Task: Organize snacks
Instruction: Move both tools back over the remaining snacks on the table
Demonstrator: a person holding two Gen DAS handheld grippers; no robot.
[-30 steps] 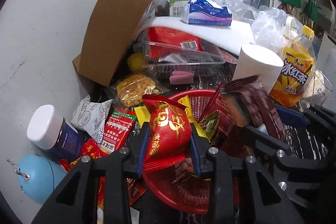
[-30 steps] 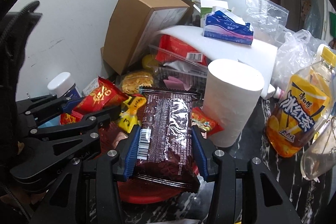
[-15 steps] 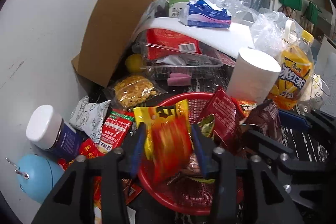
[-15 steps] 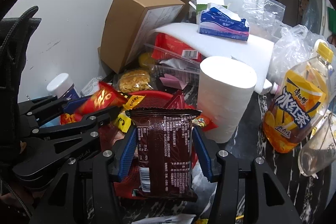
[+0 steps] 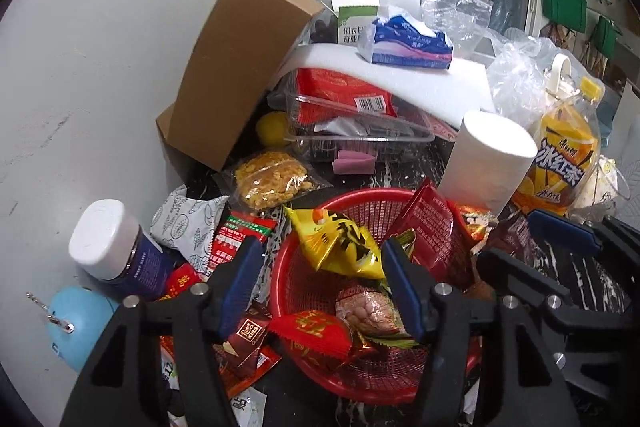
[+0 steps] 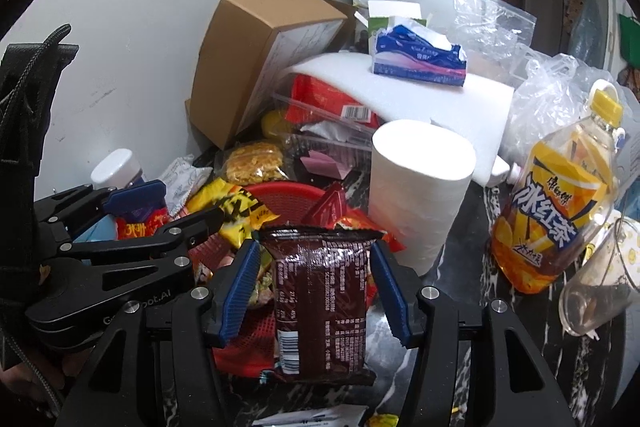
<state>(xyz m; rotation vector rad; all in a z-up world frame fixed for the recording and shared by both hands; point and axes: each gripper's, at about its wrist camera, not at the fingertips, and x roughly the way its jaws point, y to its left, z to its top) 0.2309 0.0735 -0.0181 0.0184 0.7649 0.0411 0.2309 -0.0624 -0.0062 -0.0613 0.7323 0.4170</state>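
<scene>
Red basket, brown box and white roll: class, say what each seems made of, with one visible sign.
Red basket: apparently moulded plastic, glossy with a mesh wall.
Brown box: cardboard, matte with folded flaps.
White roll: probably tissue paper, soft matte and tightly wound.
</scene>
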